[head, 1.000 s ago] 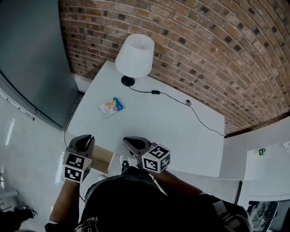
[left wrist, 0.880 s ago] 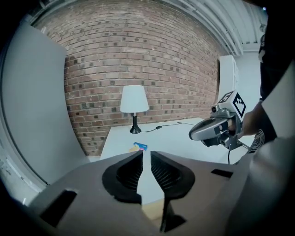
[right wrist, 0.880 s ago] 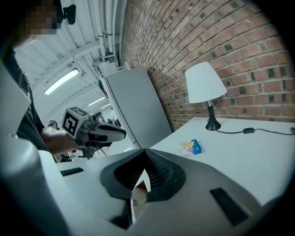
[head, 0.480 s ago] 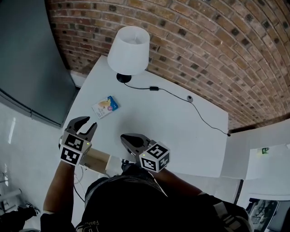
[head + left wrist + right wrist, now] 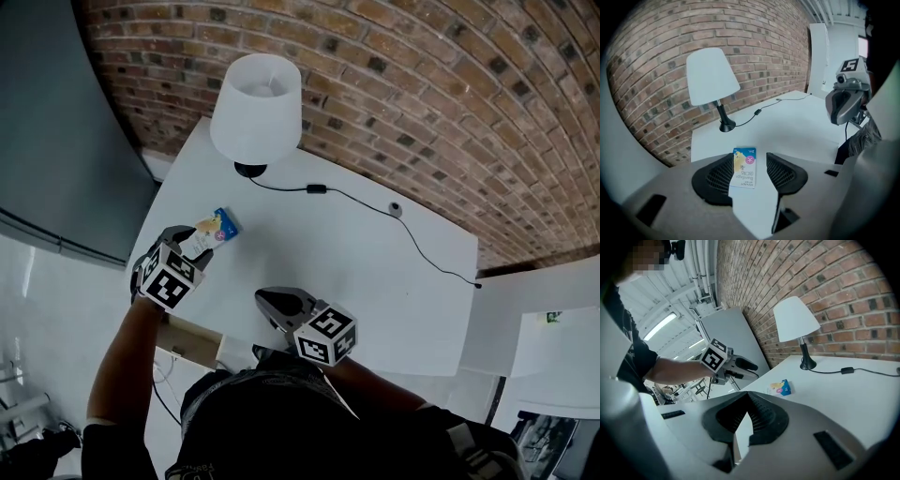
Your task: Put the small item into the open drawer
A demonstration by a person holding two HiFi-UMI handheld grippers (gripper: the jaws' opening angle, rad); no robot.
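Where laid flat on the white table, near its left edge: small item, a printed packet, face up, lying between the jaws of the left gripper. Jaws partly spread, lately opening. Left pad close against packet's edge, contact not discernible. Right pad clear of it. No grip. Right gripper: jaws closed tip to tip, nothing between, low over table's near edge, apart from packet. Open drawer, wooden inside, under table's near-left corner, packet not in it. Also on table: white-shaded lamp on black base, black cable trailing right. Brick wall behind.
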